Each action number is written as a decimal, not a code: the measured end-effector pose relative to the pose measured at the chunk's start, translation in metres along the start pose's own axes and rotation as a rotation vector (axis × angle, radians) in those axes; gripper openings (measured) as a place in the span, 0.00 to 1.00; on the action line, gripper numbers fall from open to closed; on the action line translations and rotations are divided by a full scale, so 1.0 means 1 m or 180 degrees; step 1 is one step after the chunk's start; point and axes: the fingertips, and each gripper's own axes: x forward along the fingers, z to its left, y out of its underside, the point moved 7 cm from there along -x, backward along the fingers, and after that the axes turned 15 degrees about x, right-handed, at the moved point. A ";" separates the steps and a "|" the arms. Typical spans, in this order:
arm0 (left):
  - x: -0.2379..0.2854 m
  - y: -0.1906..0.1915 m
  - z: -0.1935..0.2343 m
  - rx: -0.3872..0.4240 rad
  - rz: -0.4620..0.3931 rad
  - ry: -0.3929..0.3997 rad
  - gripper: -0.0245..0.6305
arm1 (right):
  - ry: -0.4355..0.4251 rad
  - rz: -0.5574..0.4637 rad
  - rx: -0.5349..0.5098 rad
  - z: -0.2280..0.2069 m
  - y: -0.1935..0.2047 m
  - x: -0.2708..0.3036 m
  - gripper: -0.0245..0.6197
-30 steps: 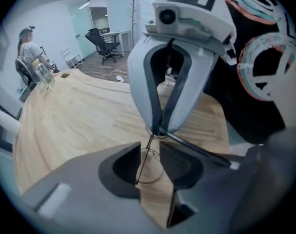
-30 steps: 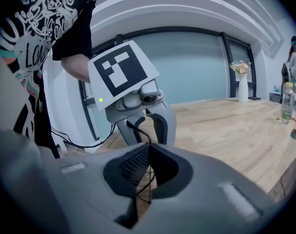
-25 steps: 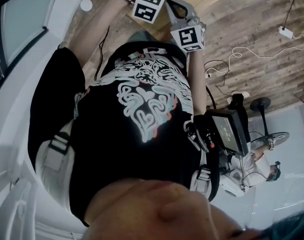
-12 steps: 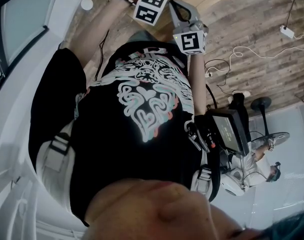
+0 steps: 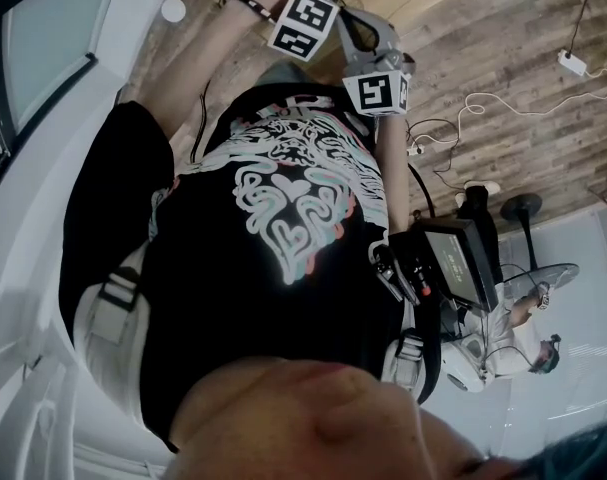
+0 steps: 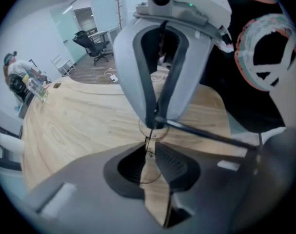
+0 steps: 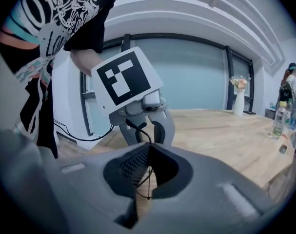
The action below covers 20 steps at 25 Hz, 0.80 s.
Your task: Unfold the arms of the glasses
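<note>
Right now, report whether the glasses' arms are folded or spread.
At least one is spread: a dark arm juts sideways from the wire glasses. The other: cannot tell.

Pale wooden table [image 7: 226,135] — white vase [image 7: 239,104] and bottles [image 7: 279,122] stand on it.

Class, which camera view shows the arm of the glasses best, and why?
The left gripper view: the dark arm runs clearly from the right tongs toward the lower right. The right gripper view shows only thin wire rim and a curved dark tip; the head view shows just marker cubes.
</note>
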 end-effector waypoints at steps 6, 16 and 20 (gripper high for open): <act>-0.009 0.001 0.008 0.0138 0.0009 -0.0072 0.09 | -0.0078 0.0055 -0.0048 0.003 -0.005 0.005 0.04; -0.004 -0.004 0.004 0.0035 -0.0124 0.0008 0.03 | 0.0047 -0.0025 0.0118 -0.006 -0.003 0.001 0.04; -0.002 -0.001 0.008 -0.0152 -0.0183 0.0081 0.03 | 0.0098 -0.0065 0.0233 -0.011 -0.003 -0.001 0.04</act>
